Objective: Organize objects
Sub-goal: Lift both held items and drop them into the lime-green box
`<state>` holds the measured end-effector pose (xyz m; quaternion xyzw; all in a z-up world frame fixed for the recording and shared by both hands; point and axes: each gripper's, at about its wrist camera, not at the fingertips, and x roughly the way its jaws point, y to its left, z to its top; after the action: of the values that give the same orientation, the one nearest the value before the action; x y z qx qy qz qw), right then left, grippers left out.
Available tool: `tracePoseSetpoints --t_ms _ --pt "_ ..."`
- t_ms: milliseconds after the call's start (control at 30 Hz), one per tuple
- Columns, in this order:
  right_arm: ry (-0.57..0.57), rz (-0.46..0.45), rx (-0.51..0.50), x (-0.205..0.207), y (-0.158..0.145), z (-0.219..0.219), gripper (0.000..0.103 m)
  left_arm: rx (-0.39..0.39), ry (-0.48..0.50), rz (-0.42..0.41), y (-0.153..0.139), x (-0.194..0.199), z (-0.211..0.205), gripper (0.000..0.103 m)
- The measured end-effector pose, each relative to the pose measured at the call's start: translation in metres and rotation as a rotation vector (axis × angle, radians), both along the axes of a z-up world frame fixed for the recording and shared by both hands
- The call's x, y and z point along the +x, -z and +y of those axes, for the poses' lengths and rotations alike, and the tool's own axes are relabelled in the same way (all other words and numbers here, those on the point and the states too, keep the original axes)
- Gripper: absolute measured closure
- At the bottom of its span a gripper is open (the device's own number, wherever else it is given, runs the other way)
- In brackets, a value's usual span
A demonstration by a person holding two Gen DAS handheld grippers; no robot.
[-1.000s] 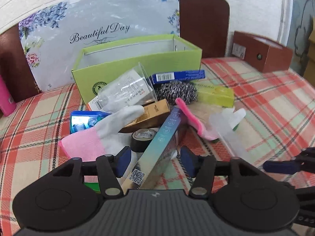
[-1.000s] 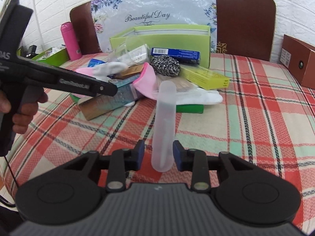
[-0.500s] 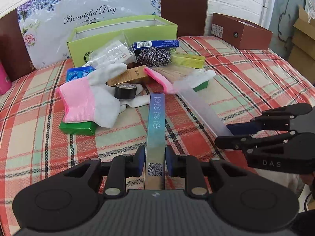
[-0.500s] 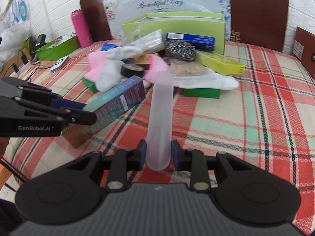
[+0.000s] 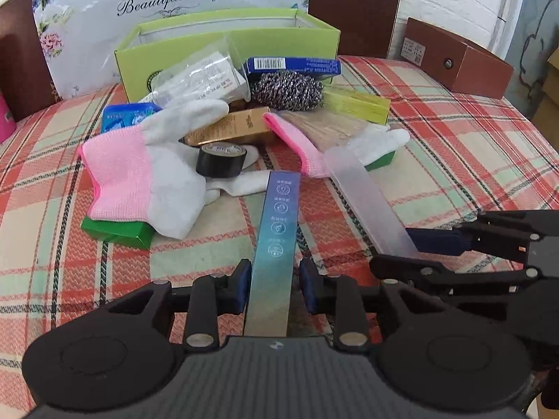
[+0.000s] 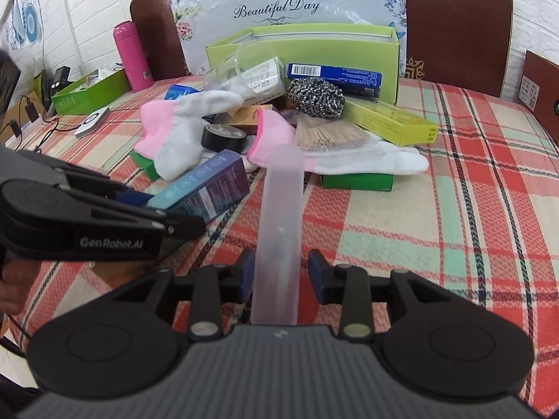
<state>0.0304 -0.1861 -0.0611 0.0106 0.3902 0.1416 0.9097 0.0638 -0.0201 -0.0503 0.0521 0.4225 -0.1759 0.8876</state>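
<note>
My left gripper (image 5: 274, 288) is shut on a long teal-purple box (image 5: 277, 230), held above the plaid tablecloth; the box also shows in the right wrist view (image 6: 206, 188). My right gripper (image 6: 281, 276) is shut on a frosted translucent tube (image 6: 281, 216), which also shows in the left wrist view (image 5: 367, 199). The two grippers sit side by side, near the pile's front. An open green box (image 5: 230, 38) stands behind the pile.
The pile holds pink-cuffed white gloves (image 5: 139, 174), black tape (image 5: 222, 159), a steel scourer (image 5: 286, 89), a clear cup (image 5: 202, 76), gold, blue, yellow and green boxes. A brown box (image 5: 457, 59) sits far right, a pink bottle (image 6: 131, 56) far left.
The left gripper closed on the teal-purple box and drew it back out of the pile. The right gripper keeps the tube. Both views have since moved slightly closer to the pile.
</note>
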Motion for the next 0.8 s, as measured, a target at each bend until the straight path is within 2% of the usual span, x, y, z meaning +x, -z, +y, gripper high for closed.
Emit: tracePoseSetpoints --t_ms 33,67,100,167,267,500,633,800 --pt "0.003 0.004 0.006 0.000 0.001 -0.001 0.070 -0.011 -0.001 0.007 0.001 0.000 0.002 0.073" --pt "0.005 0.005 0.012 -0.001 0.002 -0.001 0.071 -0.024 -0.004 0.006 0.001 -0.002 0.004 0.079" --pt "0.006 0.004 0.019 -0.003 0.002 -0.002 0.076 -0.038 -0.004 0.010 0.001 -0.002 0.006 0.080" --pt "0.008 -0.001 0.029 -0.007 0.000 -0.002 0.076 -0.065 -0.008 0.021 -0.002 -0.005 0.010 0.081" --pt "-0.009 -0.027 0.053 -0.015 -0.015 -0.004 0.076 -0.079 0.009 -0.011 -0.015 -0.014 0.012 0.081" --pt "-0.059 -0.171 0.128 -0.007 -0.080 -0.013 0.076 -0.177 0.039 -0.172 -0.082 -0.017 0.023 0.081" --pt "-0.066 -0.257 0.156 0.019 -0.117 -0.016 0.076 -0.184 0.037 -0.281 -0.119 -0.002 0.025 0.081" --pt "-0.065 -0.341 0.127 0.065 -0.148 -0.013 0.076 -0.194 -0.023 -0.379 -0.153 0.033 0.030 0.081"
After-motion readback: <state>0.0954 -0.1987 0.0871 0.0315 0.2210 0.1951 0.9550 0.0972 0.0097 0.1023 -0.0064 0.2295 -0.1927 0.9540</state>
